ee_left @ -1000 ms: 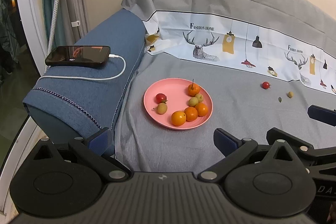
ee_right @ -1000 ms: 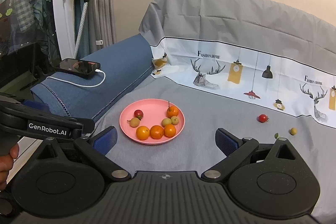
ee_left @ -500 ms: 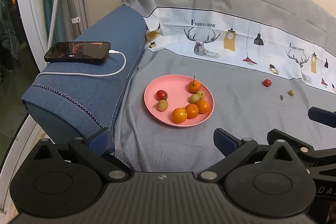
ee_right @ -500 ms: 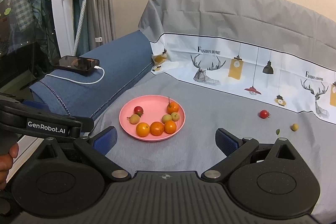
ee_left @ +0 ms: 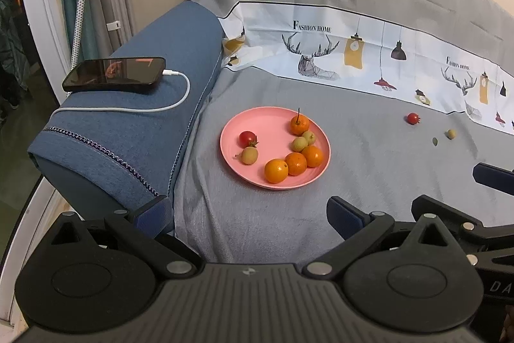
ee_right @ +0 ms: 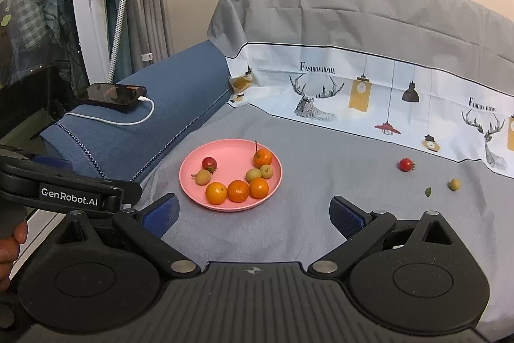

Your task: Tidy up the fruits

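Phone (ee_left: 114,75) and its white cable (ee_left: 135,110) lie on the blue armrest (ee_left: 135,130), far left. My left gripper (ee_left: 247,212) is wide open, holding nothing. Pink plate (ee_left: 273,182) sits on the grey cover (ee_left: 369,169) with 8 fruits: 4 oranges (ee_left: 276,171), 1 tomato, 3 small green ones. My right gripper (ee_right: 253,209) is also wide open and empty. Well right of the plate, 1 loose tomato (ee_right: 406,165) and 1 small yellow-green fruit (ee_right: 454,184) remain, a leaf scrap between.

Risks: round fruit rolls on soft cloth if nudged; a hard pinch splits the tomato.

Room: open cloth between plate and strays; backrest close behind them.
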